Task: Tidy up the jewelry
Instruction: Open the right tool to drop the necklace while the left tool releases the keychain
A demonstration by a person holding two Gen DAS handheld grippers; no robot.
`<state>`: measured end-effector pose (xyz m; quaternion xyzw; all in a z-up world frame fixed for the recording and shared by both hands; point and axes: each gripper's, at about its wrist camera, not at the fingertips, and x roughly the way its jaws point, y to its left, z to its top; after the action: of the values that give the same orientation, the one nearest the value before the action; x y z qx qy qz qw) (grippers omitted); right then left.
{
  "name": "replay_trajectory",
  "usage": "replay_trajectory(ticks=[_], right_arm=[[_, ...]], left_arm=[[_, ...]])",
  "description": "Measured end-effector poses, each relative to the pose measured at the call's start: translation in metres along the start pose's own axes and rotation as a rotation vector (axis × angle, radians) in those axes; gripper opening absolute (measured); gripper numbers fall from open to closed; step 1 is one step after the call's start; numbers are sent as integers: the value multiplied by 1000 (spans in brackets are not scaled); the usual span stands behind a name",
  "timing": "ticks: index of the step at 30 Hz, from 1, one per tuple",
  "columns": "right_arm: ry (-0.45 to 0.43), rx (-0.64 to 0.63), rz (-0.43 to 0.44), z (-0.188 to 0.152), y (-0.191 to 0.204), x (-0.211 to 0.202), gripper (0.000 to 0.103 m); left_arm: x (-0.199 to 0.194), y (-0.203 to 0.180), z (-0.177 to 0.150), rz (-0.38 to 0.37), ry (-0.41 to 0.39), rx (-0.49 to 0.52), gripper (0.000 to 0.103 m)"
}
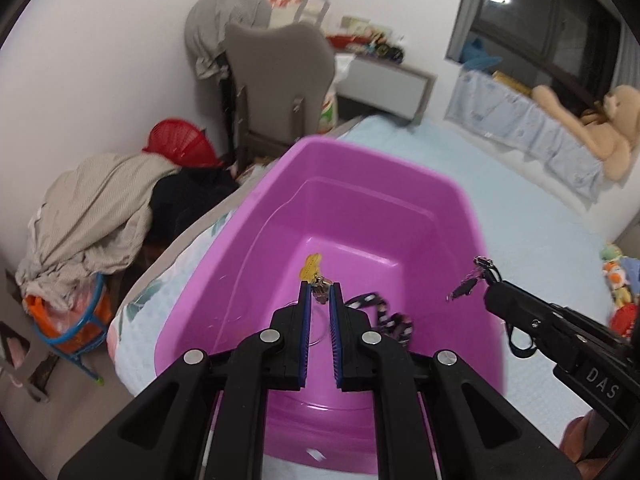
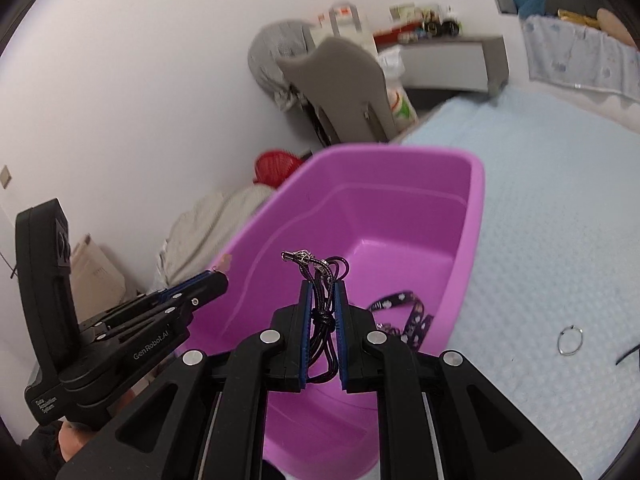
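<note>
Purple glossy plastic, a deep rectangular tub (image 1: 352, 208) sits on a pale blue quilted bed cover (image 1: 532, 232), filling the centre of both wrist views. Over its near end the left claw (image 1: 319, 294) is closed on a small yellow charm with a silver metal clasp (image 1: 313, 270), which sticks out at 12 o'clock from between the blue pads (image 1: 305, 312). At 3 o'clock from it, in the left wrist view, the right claw (image 1: 490, 280) comes in from the side with a silver clasp dangling off its tip. Seen from its own camera, the right claw (image 2: 323, 292) is clamped on a bundle of thin black cord with silver metal fittings (image 2: 320, 276); the cord loops run down between the pads (image 2: 340, 312) and the fittings poke out at 12 o'clock. Inside the tub, at 4 o'clock from the right claw, lies a black strap with pale spots (image 2: 404, 312). On the cover at 3 o'clock, well apart from the tub, lies a thin silver ring (image 2: 570, 341). Beyond the bed stand a grey upholstered chair (image 1: 280, 80), a red mesh basket (image 1: 180, 144) and a heap of beige cloth (image 1: 96, 208).
</note>
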<state>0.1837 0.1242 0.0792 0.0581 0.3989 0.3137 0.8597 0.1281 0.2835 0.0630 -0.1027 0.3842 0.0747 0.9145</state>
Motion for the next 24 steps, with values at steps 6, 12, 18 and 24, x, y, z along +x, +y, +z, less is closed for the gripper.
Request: replay_trajectory(ticks=[6,12,18,24], right_arm=[[81,-37,-69,1,3,35,11],[118,-44,-98,1,0,51,12],[118,-42,-133,-1,-2,50,47],[104,-38,-139,-4,-2,42,52]], left_arm=[[31,11,-6,36,100,-16,10],[42,9,-13,54,147,-1,11],[44,15,-14,82,170,-18,34],[29,16,-16,131,100,-33,81]])
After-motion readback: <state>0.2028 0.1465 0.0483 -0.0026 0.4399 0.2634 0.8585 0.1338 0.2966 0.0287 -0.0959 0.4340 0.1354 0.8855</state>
